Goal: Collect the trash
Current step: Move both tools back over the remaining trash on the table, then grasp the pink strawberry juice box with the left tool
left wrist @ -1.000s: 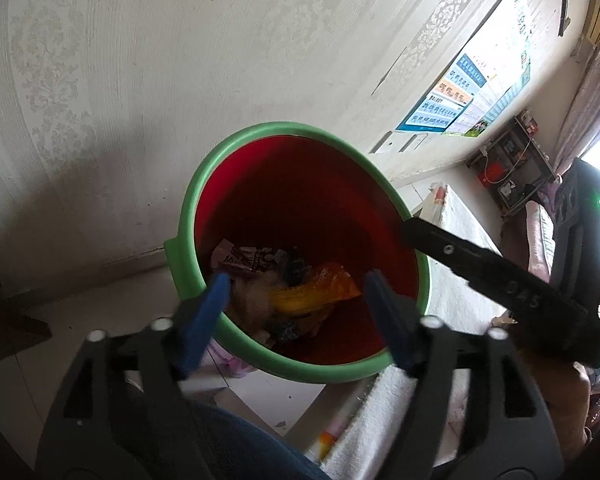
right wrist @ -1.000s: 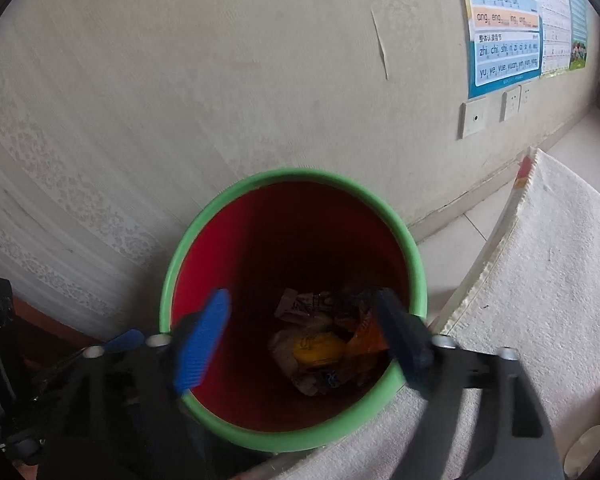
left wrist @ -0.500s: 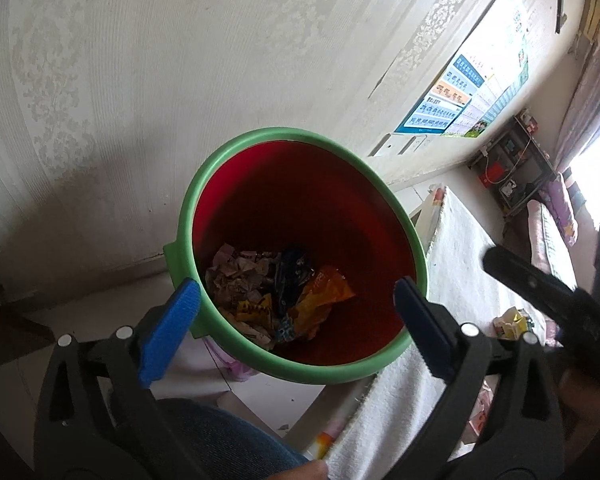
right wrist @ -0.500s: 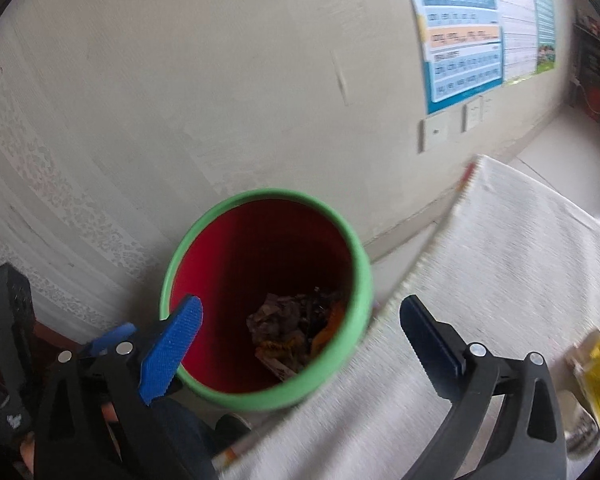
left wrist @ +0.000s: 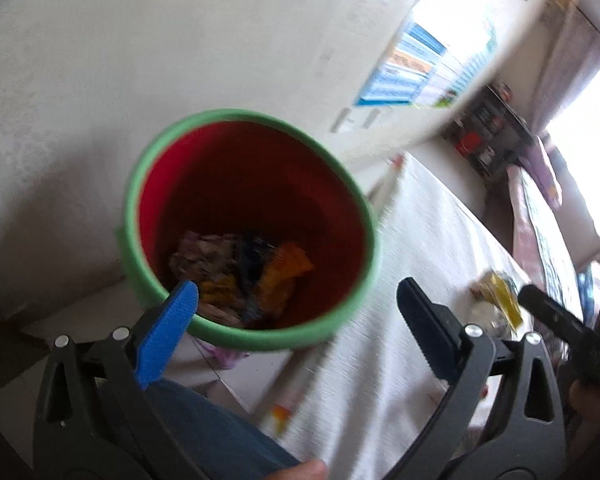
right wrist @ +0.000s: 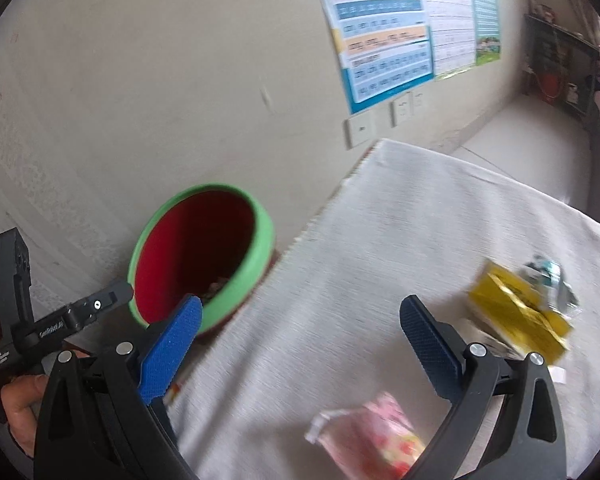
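Right wrist view has swung from bin point(right wrist: 256, 248) to wrappers point(right wrist: 516, 312).

A pale wall point(right wrist: 160, 80) fills the upper left. Charts point(right wrist: 396, 28) hang upper right. A bright window point(left wrist: 596, 128) glows at far right.

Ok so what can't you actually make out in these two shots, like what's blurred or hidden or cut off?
- Left wrist view: trash in the red bin is motion-blurred; wrappers unreadable.
- Right wrist view: the bin's green rim hides most of its contents.
- Yellow wrapper: print smeared; what lies behind it is unclear.
- Pink packet: blurred, partly behind the right gripper.
- Wall poster: text too small, top cut off.
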The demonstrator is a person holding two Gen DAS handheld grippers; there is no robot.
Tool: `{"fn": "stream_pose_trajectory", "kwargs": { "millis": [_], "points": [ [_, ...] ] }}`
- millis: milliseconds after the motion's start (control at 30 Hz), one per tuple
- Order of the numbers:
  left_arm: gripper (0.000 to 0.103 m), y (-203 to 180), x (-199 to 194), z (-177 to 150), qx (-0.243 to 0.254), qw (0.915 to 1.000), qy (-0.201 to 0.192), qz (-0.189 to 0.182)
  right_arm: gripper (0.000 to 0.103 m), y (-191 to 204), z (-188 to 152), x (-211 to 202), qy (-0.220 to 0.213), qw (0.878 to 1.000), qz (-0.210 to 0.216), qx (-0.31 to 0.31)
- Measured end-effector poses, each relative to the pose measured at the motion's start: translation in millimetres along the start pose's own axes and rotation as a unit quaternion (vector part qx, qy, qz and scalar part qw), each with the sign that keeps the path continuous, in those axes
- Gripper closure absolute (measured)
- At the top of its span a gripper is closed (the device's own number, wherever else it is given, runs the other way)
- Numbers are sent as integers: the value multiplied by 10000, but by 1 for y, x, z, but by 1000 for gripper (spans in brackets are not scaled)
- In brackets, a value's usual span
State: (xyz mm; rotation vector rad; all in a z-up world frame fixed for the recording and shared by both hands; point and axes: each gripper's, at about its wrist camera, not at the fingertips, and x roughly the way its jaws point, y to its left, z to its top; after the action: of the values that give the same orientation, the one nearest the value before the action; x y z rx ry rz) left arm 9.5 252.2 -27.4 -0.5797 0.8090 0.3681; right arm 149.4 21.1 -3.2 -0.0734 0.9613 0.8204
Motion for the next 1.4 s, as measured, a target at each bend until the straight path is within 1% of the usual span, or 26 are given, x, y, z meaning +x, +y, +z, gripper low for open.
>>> {"fn": "stream_pose_trajectory", "kwargs": {
  "millis": [33,200,333,400,467,533,600,667,767,867,1067,1100,1133,1167,1200,1267,1367,1400],
  "points": [
    [6,-13,-1,-4,161,9999,-2,-39,7,-6,-2,-4,-11,10000,-37,21],
    [6,-61,9,-28,449,9978,192,-449,7,-43,-13,-27,-109,9993,-279,232],
    [6,-100,26,-52,706,9910,627,-953,7,-69,-27,-45,-155,9980,-467,407],
    [6,-114,33,-63,783,9873,844,-1097,7,-81,-36,-52,-156,9972,-568,452],
    [6,-130,39,-73,1001,9838,991,-1113,7,-93,-46,-58,-116,9963,-685,508],
    [6,-141,41,-80,1090,9813,1089,-1157,7,-105,-57,-62,-65,9952,-770,597],
    [6,-147,45,-86,1054,9799,1204,-1187,7,-115,-67,-65,-10,9941,-841,690],
    [6,-154,52,-93,1016,9792,1355,-1114,7,-126,-73,-68,14,9925,-903,827],
    [6,-162,65,-103,910,9774,1622,-1003,7,-137,-76,-76,-36,9908,-952,959],
    [6,-165,74,-110,750,9756,1795,-1022,7,-141,-77,-82,-87,9905,-952,986],
    [6,-178,90,-113,834,9764,1828,-789,7,-148,-78,-85,-109,9899,-946,1052],
    [8,-179,92,-113,843,9764,1826,-787,7,-150,-79,-85,-111,9897,-942,1068],
    [15,-181,94,-113,864,9763,1811,-811,7,-152,-79,-85,-112,9896,-940,1087],
    [26,-183,94,-113,902,9759,1808,-821,7,-153,-78,-86,-113,9893,-946,1106],
    [29,-185,95,-113,958,9756,1804,-808,7,-154,-78,-86,-111,9892,-945,1120],
    [40,-185,96,-110,1020,9759,1743,-825,7,-158,-77,-85,-105,9889,-944,1142],
    [47,-186,95,-106,1098,9754,1672,-930,7,-163,-76,-81,-66,9885,-957,1165],
    [53,-186,94,-105,1130,9752,1648,-957,7,-165,-75,-79,-58,9886,-953,1164]
  ]
}}
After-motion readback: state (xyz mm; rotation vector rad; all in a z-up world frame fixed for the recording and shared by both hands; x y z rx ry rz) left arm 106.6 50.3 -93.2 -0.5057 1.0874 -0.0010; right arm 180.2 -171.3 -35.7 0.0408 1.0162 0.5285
